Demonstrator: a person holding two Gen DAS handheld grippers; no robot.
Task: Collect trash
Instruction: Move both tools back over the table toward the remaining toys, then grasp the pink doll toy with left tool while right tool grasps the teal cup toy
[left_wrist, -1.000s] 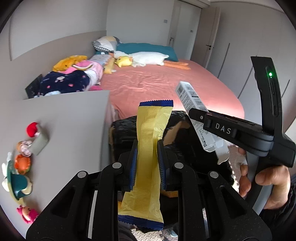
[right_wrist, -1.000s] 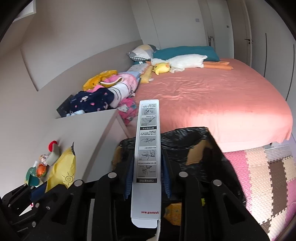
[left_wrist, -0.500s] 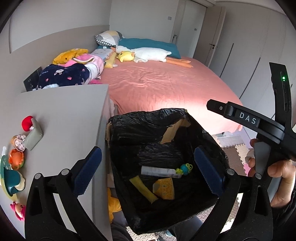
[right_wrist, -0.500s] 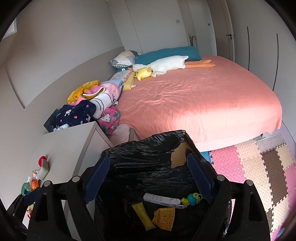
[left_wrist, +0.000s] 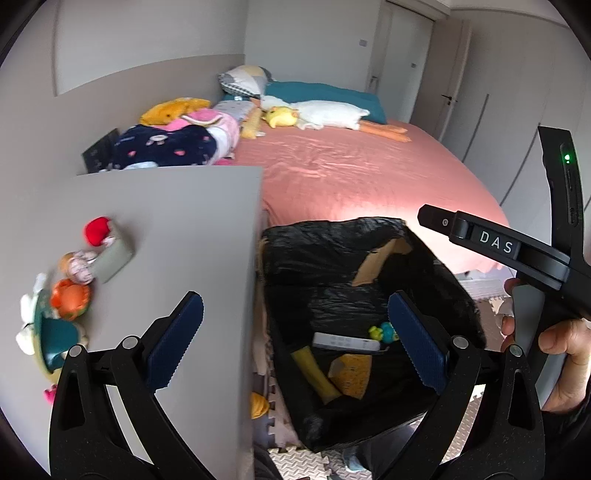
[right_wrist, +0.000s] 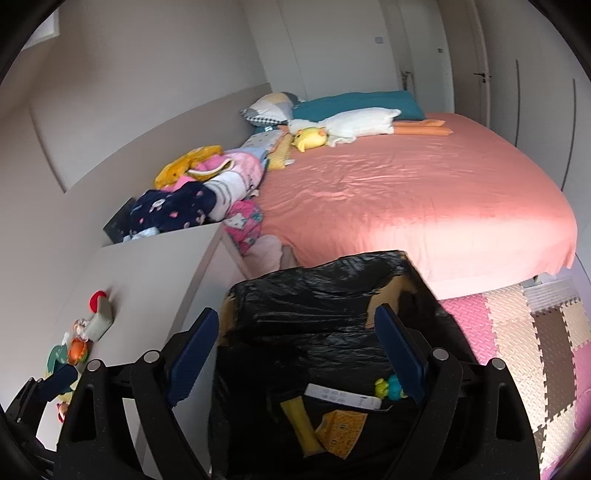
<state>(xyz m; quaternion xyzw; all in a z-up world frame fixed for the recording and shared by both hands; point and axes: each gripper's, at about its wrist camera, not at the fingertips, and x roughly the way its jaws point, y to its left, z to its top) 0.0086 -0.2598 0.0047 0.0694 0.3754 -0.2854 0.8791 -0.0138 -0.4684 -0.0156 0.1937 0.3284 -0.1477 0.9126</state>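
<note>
Nearby, grey cabinet (left_wrist: 166, 229) beside bin (left_wrist: 332, 236)

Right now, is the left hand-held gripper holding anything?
No: the left hand-held gripper stands open and empty above the bin.

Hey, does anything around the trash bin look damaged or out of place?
Yes. The black bag lining the bin is torn at its far right corner, exposing brown cardboard. A small green and blue toy lies inside among the wrappers, which seems odd for trash.

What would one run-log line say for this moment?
left gripper: open, empty | right gripper: open, empty | yellow wrapper, white box: in black-lined bin
</note>
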